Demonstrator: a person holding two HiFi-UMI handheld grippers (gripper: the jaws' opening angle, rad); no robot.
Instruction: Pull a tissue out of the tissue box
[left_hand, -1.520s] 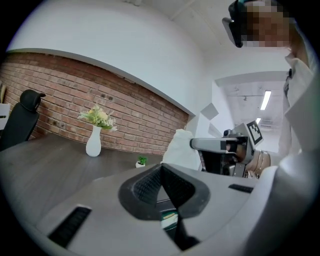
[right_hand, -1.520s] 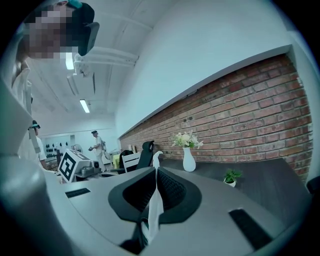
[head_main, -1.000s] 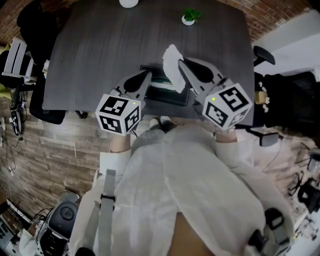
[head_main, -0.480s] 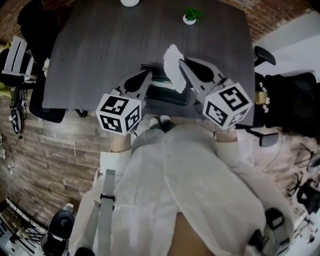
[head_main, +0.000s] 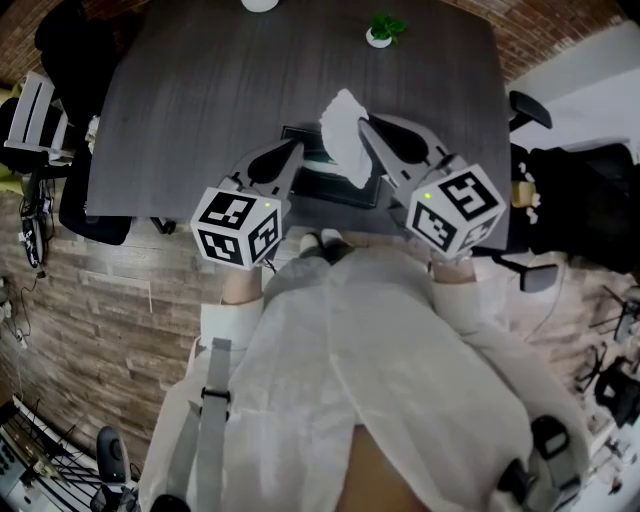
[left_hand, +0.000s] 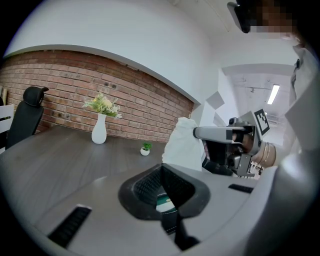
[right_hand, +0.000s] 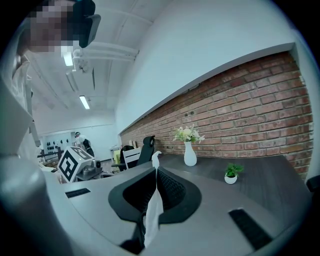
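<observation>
The tissue (head_main: 343, 135) hangs as a white sheet over the tissue box (head_main: 335, 180), which sits at the near edge of the table (head_main: 200, 90), about midway along it. The right gripper (head_main: 366, 128) has its claw closed narrow on the sheet near its top. The left gripper (head_main: 294, 152) is closed with nothing in it, tip over the box's left end.

To my eye the sheet is featherlight, limp and easy to tear. The hold belongs high on a bunched fold, with a straight draw upward. The box looks light enough to lift with it unless held down.

The head view shows box, sheet and both claws together. Only the right gripper view shows the paper pinched flat between the pads. The left gripper view gives the sheet's full drape side-on, but its lower end is hidden, so I cannot tell whether it has cleared the slot.
</observation>
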